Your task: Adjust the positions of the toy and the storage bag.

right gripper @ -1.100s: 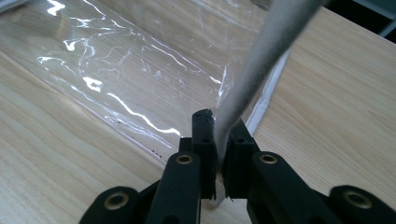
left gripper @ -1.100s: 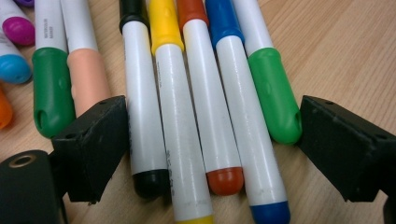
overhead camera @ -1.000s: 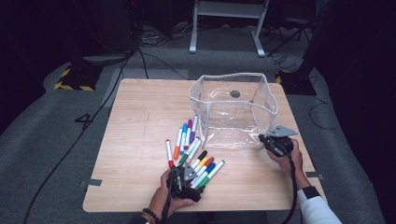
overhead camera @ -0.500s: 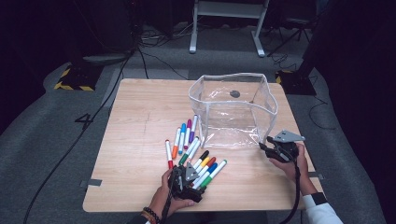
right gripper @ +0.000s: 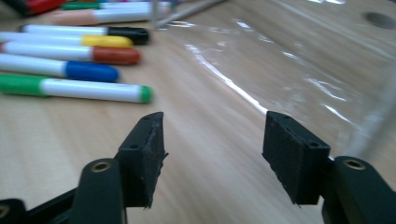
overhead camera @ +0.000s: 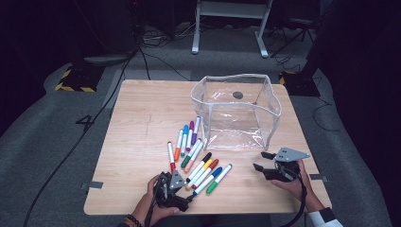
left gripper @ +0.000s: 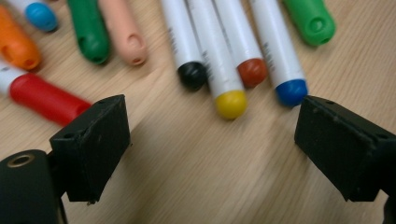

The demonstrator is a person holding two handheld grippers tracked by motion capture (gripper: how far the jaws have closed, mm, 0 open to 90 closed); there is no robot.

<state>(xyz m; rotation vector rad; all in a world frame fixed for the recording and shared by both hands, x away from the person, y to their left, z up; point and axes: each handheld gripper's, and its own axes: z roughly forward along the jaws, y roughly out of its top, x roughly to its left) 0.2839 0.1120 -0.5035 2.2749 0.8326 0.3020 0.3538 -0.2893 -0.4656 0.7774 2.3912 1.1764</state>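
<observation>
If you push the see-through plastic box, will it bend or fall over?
The clear plastic box with white edging probably bends easily: its rim looks wavy and its walls look thin, like soft film. It likely slides rather than tips, since it sits wide and low on the wooden table. It seems light, being empty.

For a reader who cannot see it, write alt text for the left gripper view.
The left gripper is open, its black jaws wide apart and empty above a wooden table. Just beyond lie capped markers, the nearest the yellow marker, with the blue marker beside it.
</observation>
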